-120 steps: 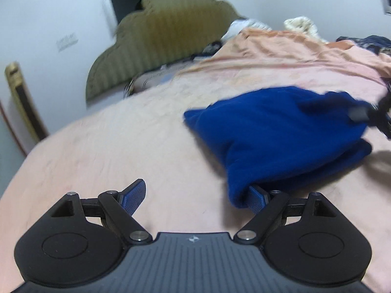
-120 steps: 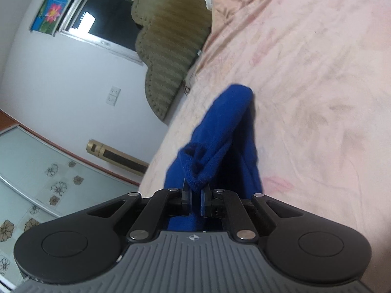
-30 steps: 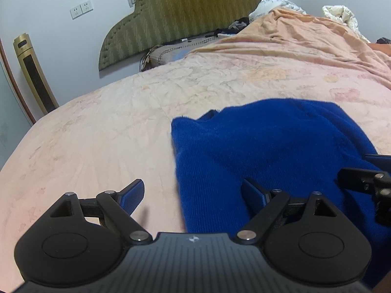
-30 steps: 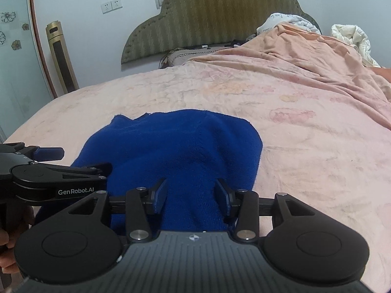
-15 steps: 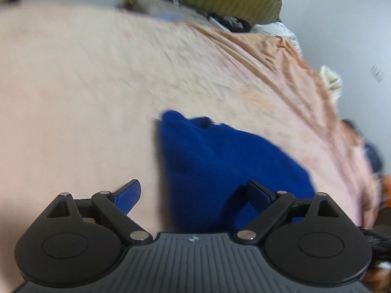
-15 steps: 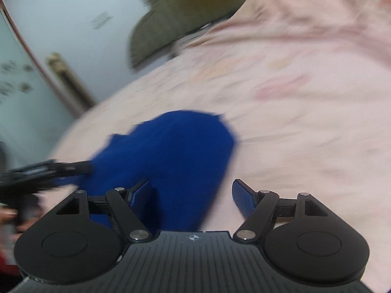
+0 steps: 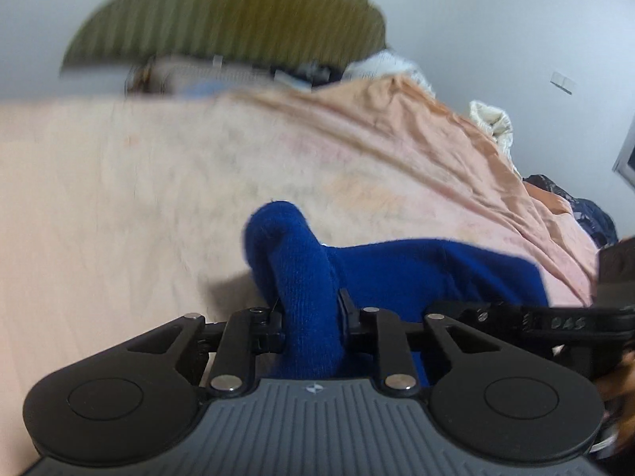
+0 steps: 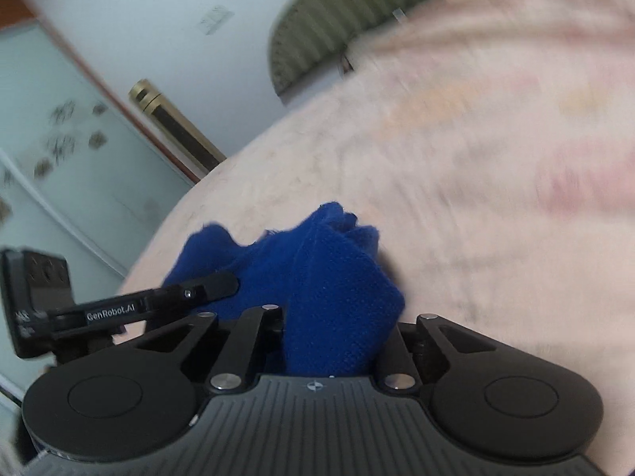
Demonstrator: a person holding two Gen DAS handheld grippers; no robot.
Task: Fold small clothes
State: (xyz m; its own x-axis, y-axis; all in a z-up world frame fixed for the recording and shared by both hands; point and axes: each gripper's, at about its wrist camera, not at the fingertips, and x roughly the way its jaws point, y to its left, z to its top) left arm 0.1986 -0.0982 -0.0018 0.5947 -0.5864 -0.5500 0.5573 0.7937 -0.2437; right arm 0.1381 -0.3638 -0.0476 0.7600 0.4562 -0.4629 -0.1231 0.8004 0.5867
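Figure: both grippers pinching one garment above a bed, both wrist views blurred by motion.

Left gripper (image 7: 311,327): your jaws are clamped on a bunched roll of the deep-blue knitted garment (image 7: 397,273), which rises straight ahead from between the fingers and spreads off to the right of them. To the far right of this gripper, the other tool's black arm lies alongside the cloth.

Right gripper (image 8: 337,337): your jaws are likewise closed on a thick wad of the same blue knit (image 8: 325,289), which fills the gap between the fingers and peaks just ahead of them. The left tool's arm reaches in from the left, touching or just beside the fabric; the blur does not settle which.

Surroundings: the pale pink bedsheet (image 7: 119,198) lies beneath and ahead of both tools; the olive-green ribbed padded headboard (image 7: 222,12) stands well beyond.

Step in hand, as judged: a two-point pick-up of the near edge, preparing a fold; the garment looks gathered and partly lifted, not flat.

Next move, as judged: carry both pinched points forward together, level and in step, so that the held edge travels over the rest of the garment. Release only once the layers rest squarely, since soft knit slumps and bunches easily.
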